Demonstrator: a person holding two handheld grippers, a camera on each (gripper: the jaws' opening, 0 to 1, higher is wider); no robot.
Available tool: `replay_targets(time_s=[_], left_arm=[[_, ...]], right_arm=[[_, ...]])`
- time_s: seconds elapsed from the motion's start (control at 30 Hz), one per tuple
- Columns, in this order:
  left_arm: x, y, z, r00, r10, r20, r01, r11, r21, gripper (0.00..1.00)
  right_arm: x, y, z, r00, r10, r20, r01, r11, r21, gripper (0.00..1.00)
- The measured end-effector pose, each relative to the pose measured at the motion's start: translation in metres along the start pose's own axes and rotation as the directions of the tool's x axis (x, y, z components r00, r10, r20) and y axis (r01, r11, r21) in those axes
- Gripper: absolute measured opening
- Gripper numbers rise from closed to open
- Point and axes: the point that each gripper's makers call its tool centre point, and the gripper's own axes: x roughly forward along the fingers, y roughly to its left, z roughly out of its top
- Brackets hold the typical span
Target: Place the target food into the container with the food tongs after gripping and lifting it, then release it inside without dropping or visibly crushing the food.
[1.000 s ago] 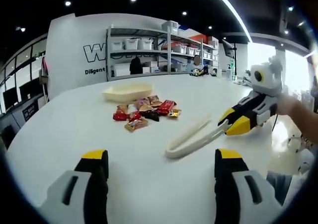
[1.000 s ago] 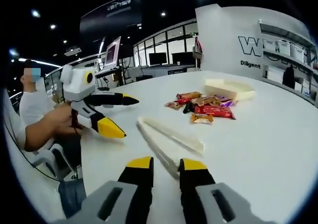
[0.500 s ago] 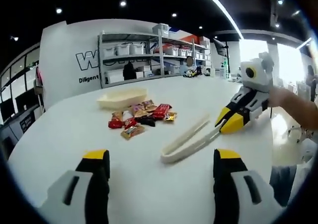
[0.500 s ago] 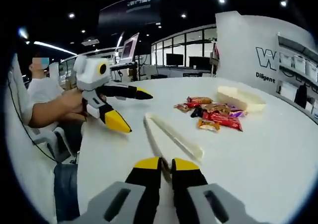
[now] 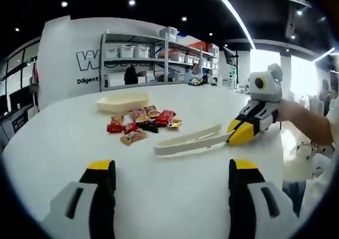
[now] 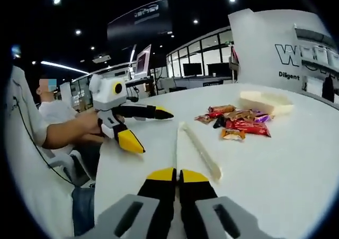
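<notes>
White table [image 5: 53,143] carries everything. Cream container [image 5: 122,102] sits at far side, empty; wrapped snack pile [image 5: 139,123] just in front of it, loose on the table. Food tongs [image 5: 188,140] lie with long axis pointing from right gripper [image 6: 177,176], jaws clamped together on the hinge end, toward the snacks; tips are short of the pile. Left gripper [image 5: 170,171] hangs wide apart, holding nothing. Right gripper is the working one.

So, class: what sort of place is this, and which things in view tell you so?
Probably an open-plan office or lab: storage shelves with bins, desks with monitors behind glass, lettering on the wall.
</notes>
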Motion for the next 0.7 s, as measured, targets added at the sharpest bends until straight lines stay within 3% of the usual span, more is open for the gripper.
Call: replay_targets(time_s=[0.13, 0.33, 0.7], left_arm=[[0.001, -0.001, 0.0, 1.0, -0.013, 0.0, 0.013, 1.0, -0.016, 0.88], [0.002, -0.007, -0.001, 0.999, -0.053, 0.0, 0.053, 0.998, -0.029, 0.87], [0.006, -0.022, -0.004, 0.991, -0.122, -0.062, 0.122, 0.993, -0.005, 0.87]], right_arm=[[-0.001, 0.002, 0.003, 1.0, 0.003, 0.012, -0.004, 0.999, 0.047, 0.0], [-0.004, 0.007, 0.01, 0.999, 0.004, 0.035, -0.006, 0.999, 0.044, 0.0], [-0.012, 0.016, 0.029, 0.992, 0.03, 0.119, -0.044, 0.993, 0.113, 0.0]])
